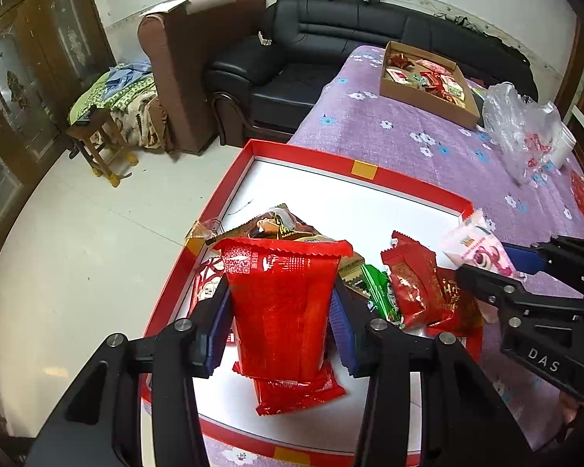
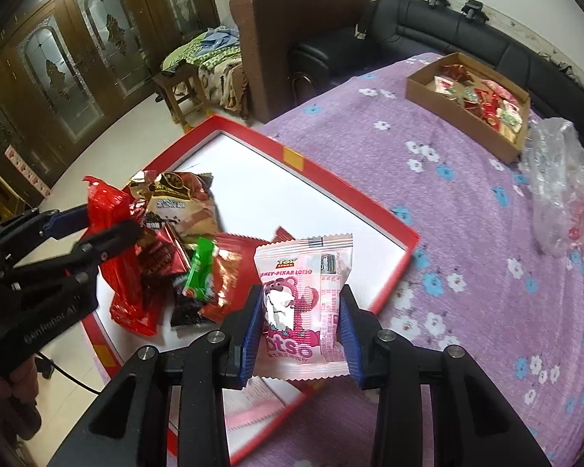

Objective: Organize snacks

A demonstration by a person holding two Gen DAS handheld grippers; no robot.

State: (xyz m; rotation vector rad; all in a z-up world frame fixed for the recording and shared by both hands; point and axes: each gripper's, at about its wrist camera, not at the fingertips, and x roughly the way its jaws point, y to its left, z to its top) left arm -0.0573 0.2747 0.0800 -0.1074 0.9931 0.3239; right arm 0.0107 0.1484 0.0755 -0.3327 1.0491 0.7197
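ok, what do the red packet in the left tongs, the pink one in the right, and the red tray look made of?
Red packet: glossy plastic or foil film, going by glare, wrinkles and the serrated seal. Pink packet: printed plastic film, shiny patch, crimped edges. Red tray: likely cardboard, with matte, thin, straight walls and a white inside.

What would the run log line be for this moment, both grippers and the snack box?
left gripper: shut on red packet | right gripper: shut on pink packet | both held above red box | snack pile in box
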